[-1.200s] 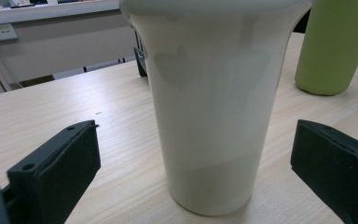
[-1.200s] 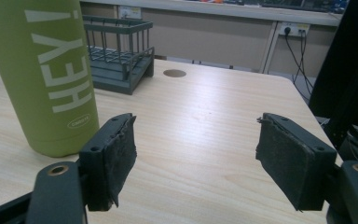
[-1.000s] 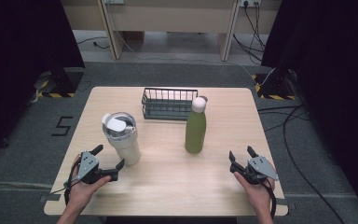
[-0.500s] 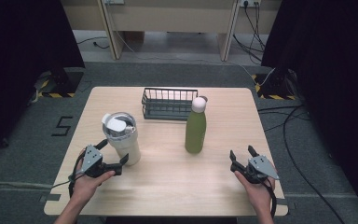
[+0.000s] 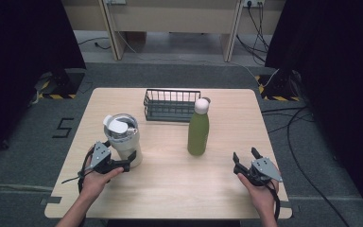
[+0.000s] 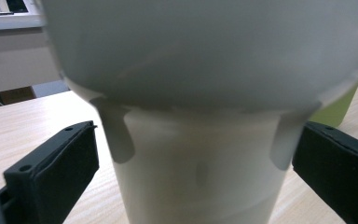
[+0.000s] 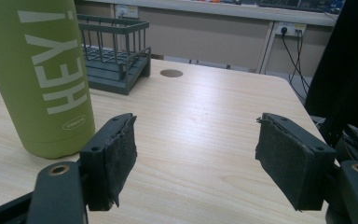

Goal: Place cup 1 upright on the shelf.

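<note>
A cream tumbler with a grey lid stands at the table's left. My left gripper is open at its lower body, and in the left gripper view the tumbler sits between the two jaws with a small gap on each side. A green bottle with a white cap stands mid-table. My right gripper rests low near the front right, open, with nothing between its pads. The green bottle stands ahead and to the left of that gripper.
A dark wire basket sits at the back of the wooden table, behind the bottle. A small round hole cover lies beside the basket. Cables and black curtains lie beyond the table's right edge.
My left gripper has slid right toward the tumbler, so its jaws now flank the tumbler's lower body. The right gripper, bottle and basket have stayed where they were.
</note>
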`<state>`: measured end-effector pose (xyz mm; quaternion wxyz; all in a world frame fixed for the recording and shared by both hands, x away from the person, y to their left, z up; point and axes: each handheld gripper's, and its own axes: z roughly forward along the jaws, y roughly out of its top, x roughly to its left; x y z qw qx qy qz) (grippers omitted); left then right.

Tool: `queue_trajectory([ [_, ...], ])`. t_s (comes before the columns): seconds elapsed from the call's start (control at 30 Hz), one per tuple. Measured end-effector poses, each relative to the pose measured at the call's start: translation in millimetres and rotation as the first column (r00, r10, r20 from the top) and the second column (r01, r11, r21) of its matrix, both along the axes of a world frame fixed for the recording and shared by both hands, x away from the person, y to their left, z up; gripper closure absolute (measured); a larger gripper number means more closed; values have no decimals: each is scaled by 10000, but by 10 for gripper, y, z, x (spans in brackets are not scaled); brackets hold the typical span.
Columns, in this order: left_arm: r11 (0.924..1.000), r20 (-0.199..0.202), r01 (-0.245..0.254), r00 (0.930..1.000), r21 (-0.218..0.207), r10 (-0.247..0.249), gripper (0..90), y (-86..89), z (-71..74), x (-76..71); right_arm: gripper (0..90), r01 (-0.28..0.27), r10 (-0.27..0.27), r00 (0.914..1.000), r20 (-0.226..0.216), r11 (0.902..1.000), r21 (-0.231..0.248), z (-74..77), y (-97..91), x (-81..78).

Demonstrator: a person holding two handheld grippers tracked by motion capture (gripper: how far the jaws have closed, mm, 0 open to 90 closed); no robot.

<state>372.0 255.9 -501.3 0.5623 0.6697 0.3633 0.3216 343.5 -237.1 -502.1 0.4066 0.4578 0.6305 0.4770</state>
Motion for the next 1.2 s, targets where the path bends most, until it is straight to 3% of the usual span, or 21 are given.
queue_trajectory([
  [0.27,10000,254,18,9997,-9,-18,38,-63,3,70,283,13,-13,10000,-28,10000,-28,-6,6,3],
  [0.43,9997,343,-73,9994,-246,81,89,-76,9,102,285,49,-49,10000,-81,10000,-37,-13,0,6],
  [0.73,9993,351,-94,9993,-360,106,97,-78,0,99,289,69,-70,9999,-141,10000,-39,-24,4,16],
  [1.2,9999,198,-57,9998,-145,60,100,-88,42,82,292,143,-143,9999,-69,9999,-29,-22,-19,18],
])
